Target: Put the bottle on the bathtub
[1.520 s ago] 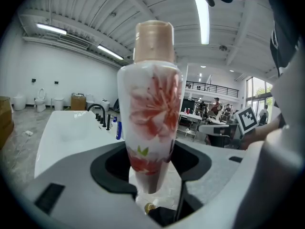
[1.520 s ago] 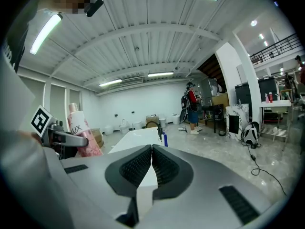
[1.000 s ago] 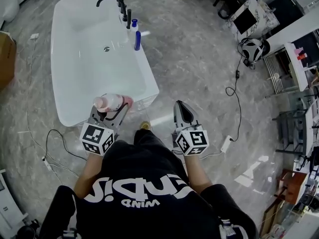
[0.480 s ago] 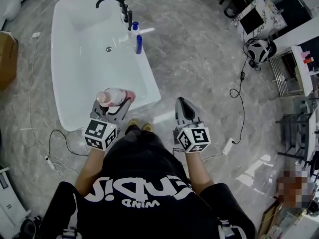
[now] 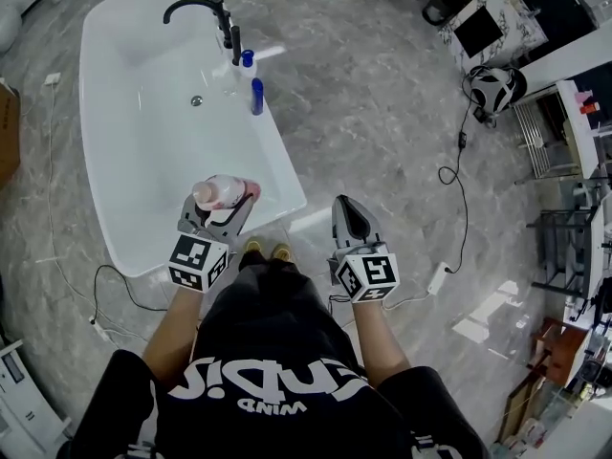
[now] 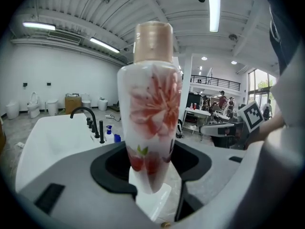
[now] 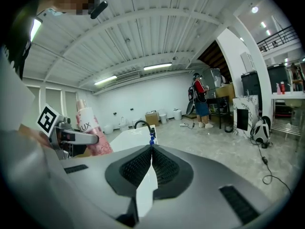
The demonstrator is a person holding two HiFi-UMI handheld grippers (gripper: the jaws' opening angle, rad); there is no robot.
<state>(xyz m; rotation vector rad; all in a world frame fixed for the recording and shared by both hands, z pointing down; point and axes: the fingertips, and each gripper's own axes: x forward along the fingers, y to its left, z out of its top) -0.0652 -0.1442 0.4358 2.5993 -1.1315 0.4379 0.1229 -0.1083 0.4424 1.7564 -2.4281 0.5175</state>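
A white bottle with a pink flower print and a pale pink cap (image 5: 219, 195) (image 6: 151, 104) (image 7: 90, 135) stands upright in my left gripper (image 5: 220, 213) (image 6: 151, 168), which is shut on its lower body. It hangs over the near corner of the white bathtub (image 5: 105, 132) (image 6: 43, 142). My right gripper (image 5: 348, 214) (image 7: 151, 166) is shut with nothing in it, to the right of the tub over the marble floor.
A black faucet (image 5: 196, 8) and two small blue-capped bottles (image 5: 251, 79) stand on the tub's right rim. Cables (image 5: 449, 175) trail over the floor at right. Shelves and furniture (image 5: 574, 113) line the right side. A person (image 7: 200, 104) stands far off.
I have stepped a little nearer the tub. The bottle in the left gripper now sits over the tub's near corner. The right gripper keeps its place.
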